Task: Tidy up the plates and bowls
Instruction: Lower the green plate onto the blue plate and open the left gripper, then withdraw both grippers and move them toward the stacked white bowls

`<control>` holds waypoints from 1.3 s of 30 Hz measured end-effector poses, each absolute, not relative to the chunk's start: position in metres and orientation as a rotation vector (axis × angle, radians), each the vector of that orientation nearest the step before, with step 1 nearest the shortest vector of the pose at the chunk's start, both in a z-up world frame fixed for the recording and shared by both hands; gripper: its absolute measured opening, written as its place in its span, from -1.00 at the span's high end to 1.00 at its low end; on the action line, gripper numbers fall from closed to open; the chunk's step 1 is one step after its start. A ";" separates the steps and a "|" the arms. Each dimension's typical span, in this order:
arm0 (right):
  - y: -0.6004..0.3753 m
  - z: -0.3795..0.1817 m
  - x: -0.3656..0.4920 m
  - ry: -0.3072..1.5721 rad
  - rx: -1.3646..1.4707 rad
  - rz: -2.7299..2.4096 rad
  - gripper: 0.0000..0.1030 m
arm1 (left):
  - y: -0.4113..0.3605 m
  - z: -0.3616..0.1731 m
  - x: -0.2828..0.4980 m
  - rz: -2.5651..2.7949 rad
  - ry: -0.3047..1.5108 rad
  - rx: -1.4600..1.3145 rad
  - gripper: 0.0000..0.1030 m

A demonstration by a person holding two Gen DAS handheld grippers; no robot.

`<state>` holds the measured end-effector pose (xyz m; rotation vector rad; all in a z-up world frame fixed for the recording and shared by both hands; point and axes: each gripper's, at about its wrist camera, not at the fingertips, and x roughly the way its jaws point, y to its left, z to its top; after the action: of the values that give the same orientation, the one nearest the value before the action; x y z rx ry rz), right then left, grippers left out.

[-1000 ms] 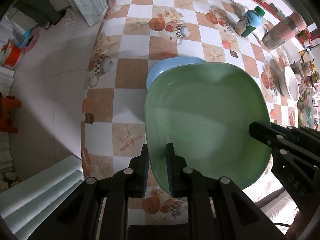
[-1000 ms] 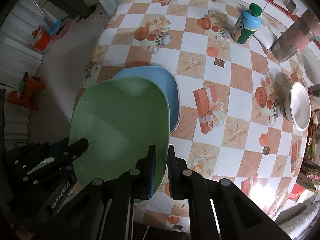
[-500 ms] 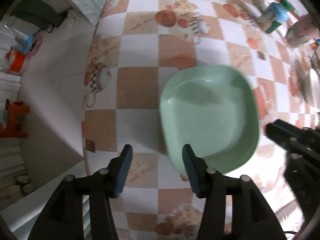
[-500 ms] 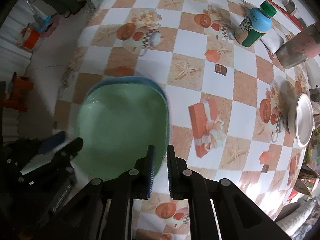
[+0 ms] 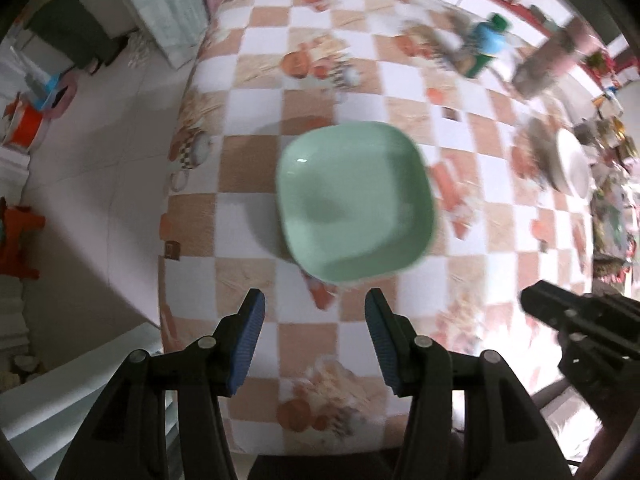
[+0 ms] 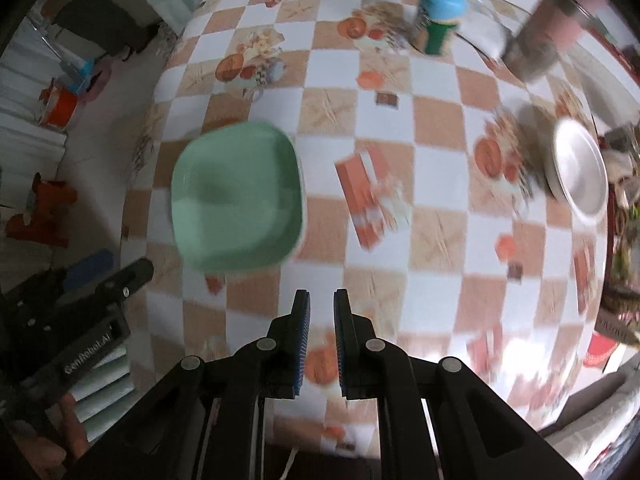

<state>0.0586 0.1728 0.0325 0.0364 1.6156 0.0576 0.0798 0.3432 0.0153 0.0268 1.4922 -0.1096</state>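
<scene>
There's the green plate [image 5: 354,200], a pale mint, square dish with rounded corners and a shallow well, lying flat and right side up on the checked tabletop [image 5: 256,196] close to its left edge. A thin pale rim peeks out along its right and near side in the right wrist view; whether that is another dish underneath is too blurred to tell. Nothing touches it. Well apart, over at the far right of the tabletop, sits a white round plate [image 6: 580,172], also flat and face up, seemingly resting on another white dish.
</scene>
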 end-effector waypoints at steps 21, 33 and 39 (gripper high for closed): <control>0.070 0.098 -0.010 1.484 0.069 0.009 -0.56 | 0.253 0.065 0.020 -0.096 1.391 0.048 -0.34; 0.044 0.104 -0.031 1.492 0.104 0.002 -0.56 | 0.232 0.085 0.022 -0.140 1.352 0.057 -0.41; 0.026 0.122 -0.025 1.456 0.133 -0.088 -0.56 | 0.227 0.094 0.034 -0.203 1.323 0.087 -0.42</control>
<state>-0.0254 0.0262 0.1219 0.1328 1.4556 -0.0884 0.0337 0.2274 0.0938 0.0875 1.3234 -0.2025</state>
